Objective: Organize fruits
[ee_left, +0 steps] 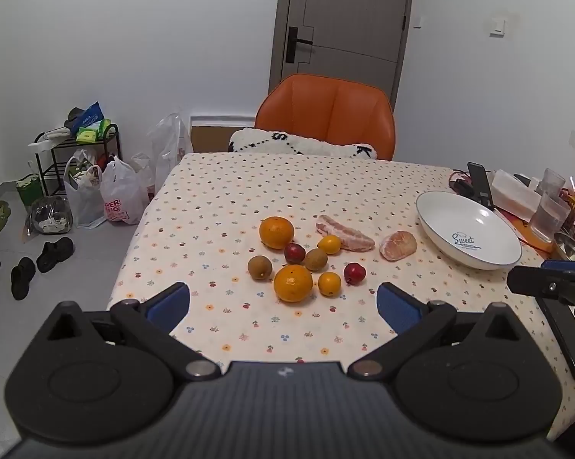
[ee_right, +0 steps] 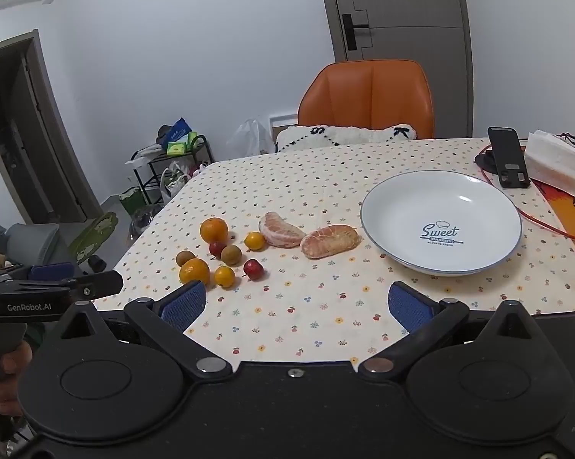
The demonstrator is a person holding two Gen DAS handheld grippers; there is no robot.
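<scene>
Flowered cloth covers the table [ee_left: 218, 191], the biggest thing in both views, and an orange chair [ee_left: 325, 114] stands at its far side with a white cushion [ee_left: 302, 143] on the seat. On the right part of the table lies a white plate [ee_right: 383, 199] with blue "Sweet" lettering, and nothing is in it.

Both grippers hang above the near edge of the table. The left gripper [ee_left: 283, 306] has its blue pads spread wide with nothing between them, and the right gripper [ee_right: 297, 304] is spread wide in the same way, also empty.

All the fruits lie on the cloth, left of the plate. Two peeled pomelo pieces [ee_right: 329, 241] are just beside the plate, touching each other or nearly so. Further left is a loose group: two oranges [ee_left: 293, 283], one nearer and one farther, then two brown kiwis [ee_left: 260, 267], two small yellow fruits [ee_left: 329, 284], and two small red fruits [ee_left: 354, 273]. A dark phone [ee_right: 509, 157] leans on a stand behind the plate.
</scene>
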